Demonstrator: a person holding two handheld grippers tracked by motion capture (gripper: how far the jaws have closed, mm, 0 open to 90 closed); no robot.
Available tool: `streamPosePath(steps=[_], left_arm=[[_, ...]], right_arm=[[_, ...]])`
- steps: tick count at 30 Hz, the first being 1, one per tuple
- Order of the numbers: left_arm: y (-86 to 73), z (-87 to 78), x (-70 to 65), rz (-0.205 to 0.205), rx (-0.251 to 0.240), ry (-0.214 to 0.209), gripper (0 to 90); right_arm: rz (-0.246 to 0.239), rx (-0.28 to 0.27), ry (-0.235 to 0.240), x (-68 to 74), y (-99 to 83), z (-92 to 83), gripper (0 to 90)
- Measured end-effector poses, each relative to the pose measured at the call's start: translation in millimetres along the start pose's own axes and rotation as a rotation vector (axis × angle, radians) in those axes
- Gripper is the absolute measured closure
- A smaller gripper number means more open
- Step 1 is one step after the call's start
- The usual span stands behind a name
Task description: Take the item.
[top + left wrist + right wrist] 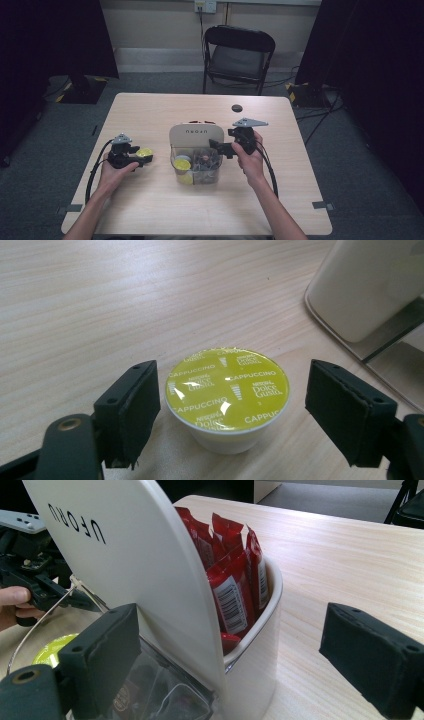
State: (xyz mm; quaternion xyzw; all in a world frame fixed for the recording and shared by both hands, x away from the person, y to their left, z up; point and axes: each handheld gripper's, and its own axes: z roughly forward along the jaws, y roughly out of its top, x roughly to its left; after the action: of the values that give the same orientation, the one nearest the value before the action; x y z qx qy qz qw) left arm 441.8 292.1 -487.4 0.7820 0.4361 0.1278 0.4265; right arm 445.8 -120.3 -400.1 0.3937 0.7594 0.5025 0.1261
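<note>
We see the left gripper (230, 410) with its jaws well apart around a capsule (228, 390) that stands upright on the table (100, 300); the left pad sits just beside the capsule's rim, whether touching we cannot tell, and the right pad stands clear of it, so nothing is clamped. In the high view this gripper (142, 159) lies low at the table's left part, the capsule (145, 152) at its tips, left of the box (196, 135). The capsule's yellow-green foil lid reads "CAPPUCCINO" and "NESCAFÉ Dolce Gusto", repeated across it. The right gripper (230, 665) is spread wide across the box (150, 580): its left pad lies against the clear front part, its right pad hangs free beside the white wall. The raised white lid (125, 555) bears grey letters, "UFONU" as far as we can read them. Behind it stand red sachets (235, 580) with a barcode label; their wording is too small to read. Another yellow-green capsule (52, 650) shows through the clear part.
</note>
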Motion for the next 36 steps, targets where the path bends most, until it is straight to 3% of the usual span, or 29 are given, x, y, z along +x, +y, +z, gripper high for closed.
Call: streamPosePath(steps=[6,12,21,25,27,31,33,36], left_arm=[[1.6,-10.7,-4.7,0.003,0.000,0.003,21.2],[-2.0,-30.2,-10.1,0.006,-0.037,0.009,22.3],[-13.9,-42.7,-20.2,0.032,-0.012,0.002,22.3],[-21.8,-41.5,-28.8,0.047,0.028,-0.018,22.2],[-25.4,-39.0,-32.1,0.067,0.014,-0.029,21.2],[-30.3,-32.9,-33.5,0.067,0.044,-0.025,21.2],[-35.2,-27.1,-34.0,0.081,0.084,-0.014,20.8],[-38.6,-25.2,-34.9,0.083,0.076,-0.009,20.8]], right_arm=[[0.004,0.001,0.002,-0.7,-0.4,-0.2,8.5],[0.004,0.002,0.002,-1.1,-0.8,-0.2,8.5],[0.012,0.005,0.001,-2.7,-1.0,-1.6,8.3],[0.015,-0.002,-0.003,-3.7,-0.6,-3.6,7.9],[0.019,-0.008,-0.005,-4.2,-0.1,-5.0,8.0],[0.025,-0.016,-0.005,-4.2,0.4,-7.7,10.6],[0.018,-0.026,-0.007,-2.8,2.1,-11.0,14.1],[0.016,-0.038,0.001,-2.3,3.8,-13.2,17.1]])
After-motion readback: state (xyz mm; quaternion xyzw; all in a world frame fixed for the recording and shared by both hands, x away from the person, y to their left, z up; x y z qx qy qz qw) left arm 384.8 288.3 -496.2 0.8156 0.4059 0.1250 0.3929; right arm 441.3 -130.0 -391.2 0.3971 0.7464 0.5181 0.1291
